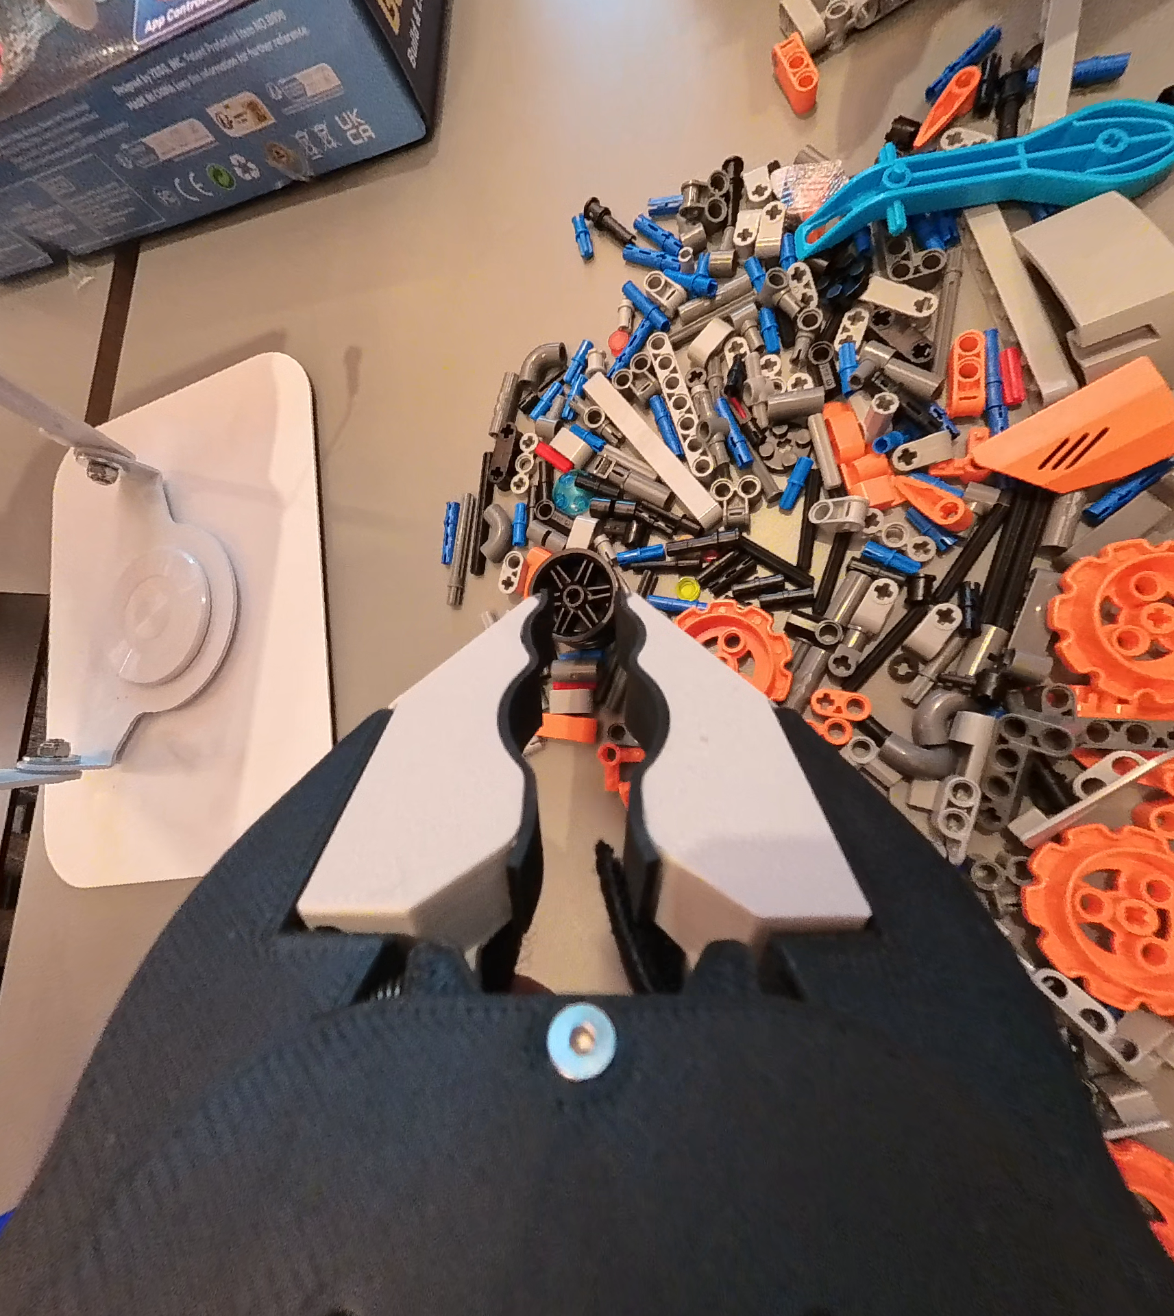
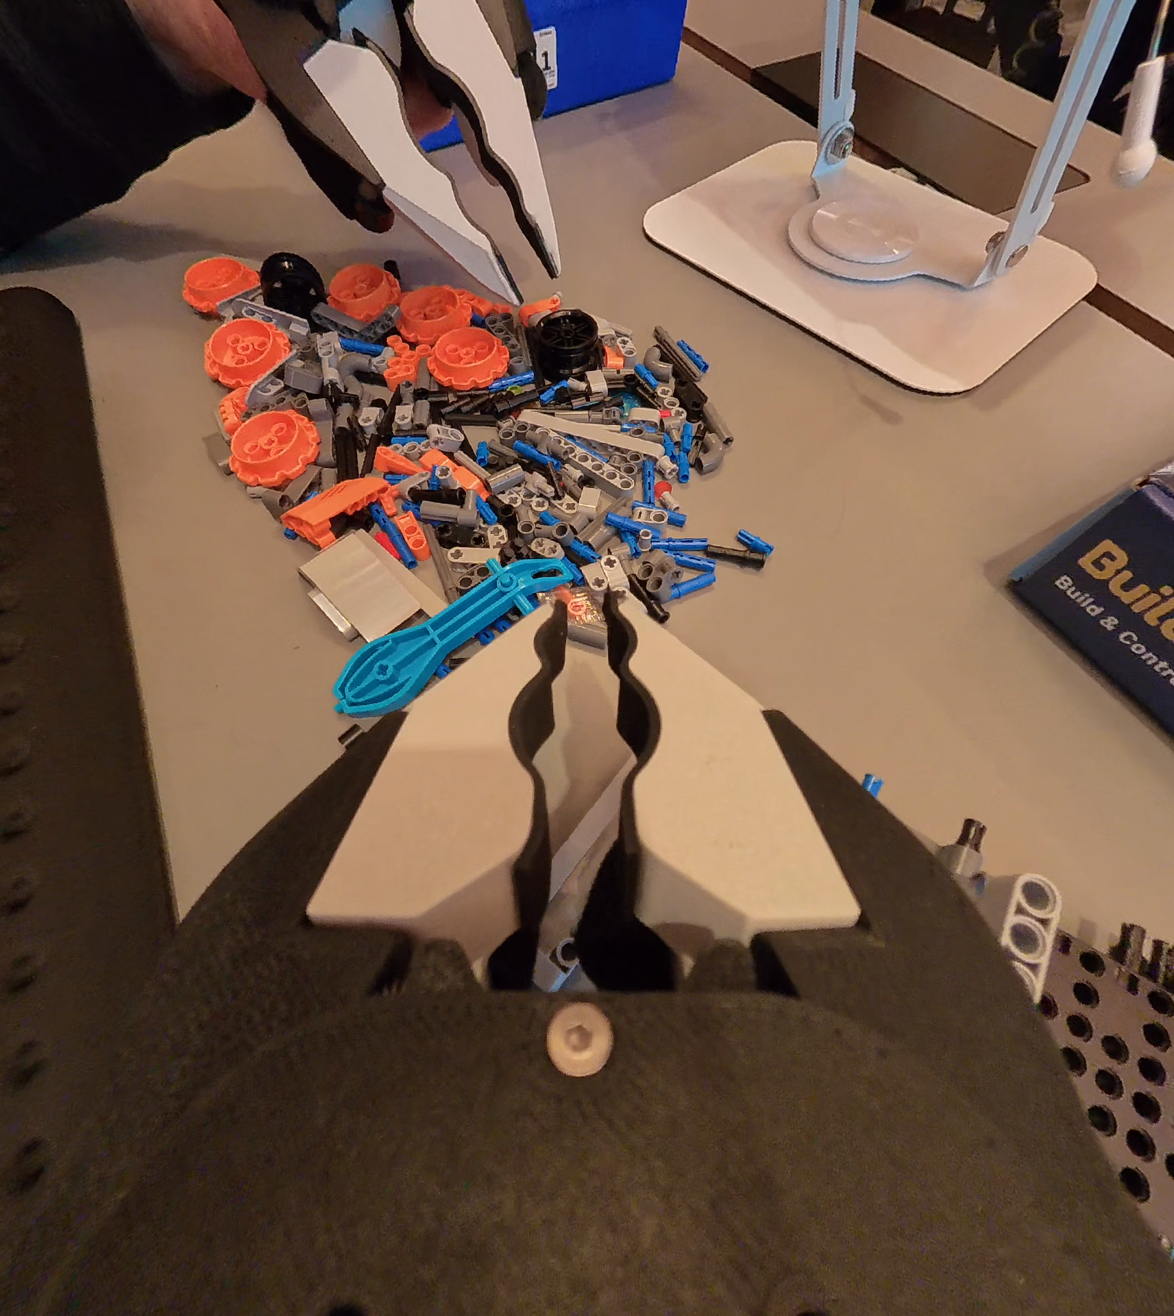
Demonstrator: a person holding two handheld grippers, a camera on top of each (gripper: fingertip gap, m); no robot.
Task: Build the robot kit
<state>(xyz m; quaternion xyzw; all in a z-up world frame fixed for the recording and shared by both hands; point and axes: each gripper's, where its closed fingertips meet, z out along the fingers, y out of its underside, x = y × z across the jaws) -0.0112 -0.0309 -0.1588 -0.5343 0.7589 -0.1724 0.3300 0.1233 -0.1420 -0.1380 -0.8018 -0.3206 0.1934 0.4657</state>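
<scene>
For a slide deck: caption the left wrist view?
Left gripper open over a black wheel at the edge of a brick pile.

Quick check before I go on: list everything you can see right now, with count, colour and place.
parts pile: one heap, mostly blue, grey, black and orange, middle of the table
orange gears: at least six, on the pile's edge
black wheels: two, one right at the left gripper's tips
turquoise tool: one, on the pile's near edge by the right gripper
grey panel: one, beside the tool
box: one, dark blue, off to the pile's side
white stand base: one, with two metal arms
blue bin: one, far table edge
left gripper: jaws slightly apart, above the wheel
right gripper: jaws slightly apart, holding nothing
</scene>
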